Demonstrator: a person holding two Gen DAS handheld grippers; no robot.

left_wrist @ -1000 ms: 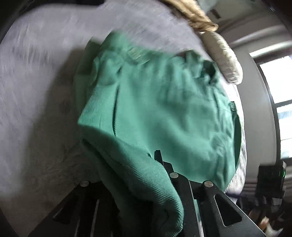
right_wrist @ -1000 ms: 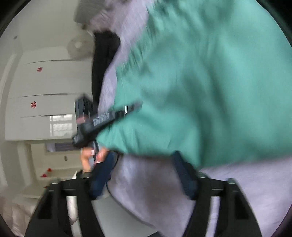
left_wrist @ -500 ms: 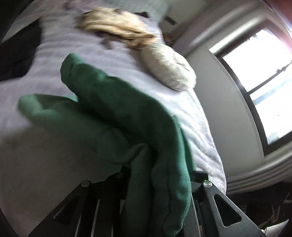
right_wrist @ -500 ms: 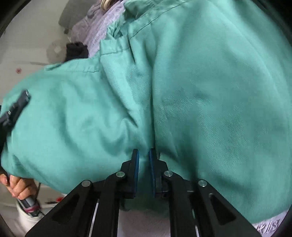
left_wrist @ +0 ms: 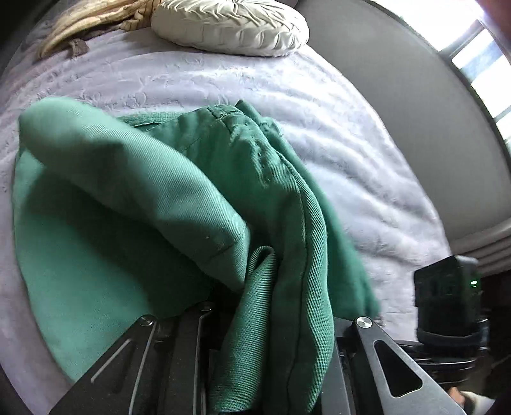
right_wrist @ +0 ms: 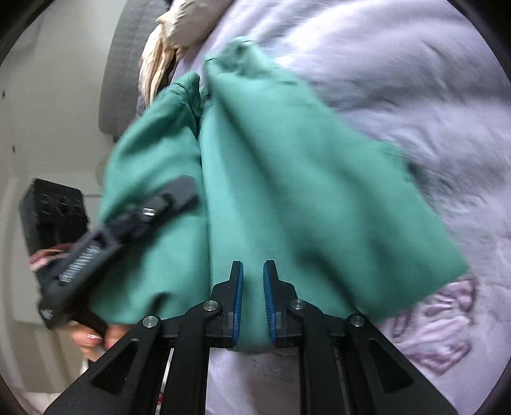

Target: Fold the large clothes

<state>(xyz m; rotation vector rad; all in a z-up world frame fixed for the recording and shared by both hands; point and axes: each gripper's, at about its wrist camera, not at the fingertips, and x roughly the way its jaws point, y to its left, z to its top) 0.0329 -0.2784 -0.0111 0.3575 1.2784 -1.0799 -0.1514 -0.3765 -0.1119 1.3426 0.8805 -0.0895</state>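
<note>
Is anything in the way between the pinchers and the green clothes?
Nothing visible is. The green garment lies on the lilac bedspread. A fold of it already sits between the right gripper, whose jaws are opening slightly. Bunched cloth hides the left gripper, which clamps it. The white cushion lies apart.

Matt twill trousers (left_wrist: 179, 178) (green cloth)

Daylight pours in from the window (left_wrist: 479, 60) at my left cam's upper right, blown out w/ glare. Green garment (left_wrist: 179, 191) casts soft shadow under its fold. My right cam is motion-smeared, esp. the bedspread (right_wrist: 431, 111) and cloth edges. Both views bend hard at the rim, w/ black fisheye corners.
</note>
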